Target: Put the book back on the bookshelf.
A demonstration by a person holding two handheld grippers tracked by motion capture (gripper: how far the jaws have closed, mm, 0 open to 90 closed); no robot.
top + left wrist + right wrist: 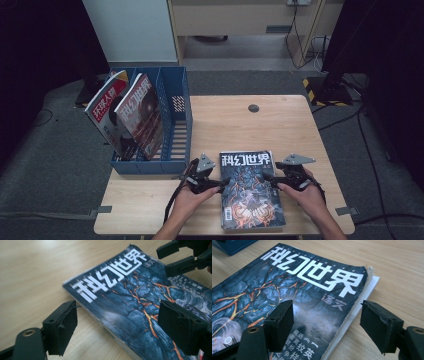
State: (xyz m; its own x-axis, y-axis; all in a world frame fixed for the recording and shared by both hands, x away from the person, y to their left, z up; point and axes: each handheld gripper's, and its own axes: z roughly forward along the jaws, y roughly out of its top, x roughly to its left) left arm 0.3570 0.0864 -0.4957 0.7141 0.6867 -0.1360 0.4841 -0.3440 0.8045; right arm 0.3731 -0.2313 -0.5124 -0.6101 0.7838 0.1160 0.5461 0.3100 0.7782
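Observation:
A dark magazine (pixel 251 200) with an orange lava pattern and white title lies flat at the table's front, between both hands. My left gripper (pixel 224 181) is open at its left edge; in the left gripper view the jaws (pixel 118 315) straddle that edge of the magazine (pixel 130 295), one on the wood side, one over the cover. My right gripper (pixel 267 177) is open at the right edge; its jaws (pixel 328 311) straddle the cover's edge of the magazine (pixel 287 285). The right gripper (pixel 175 257) also appears open across the cover in the left gripper view.
A blue file rack (pixel 182 115) stands at the table's left, holding a red-and-white magazine (pixel 106 105) and a dark red one (pixel 142 115); its rightmost slot is free. The wooden table (pixel 240 125) has a cable hole (pixel 253 108) near the back. The rack's corner (pixel 234 245) is nearby.

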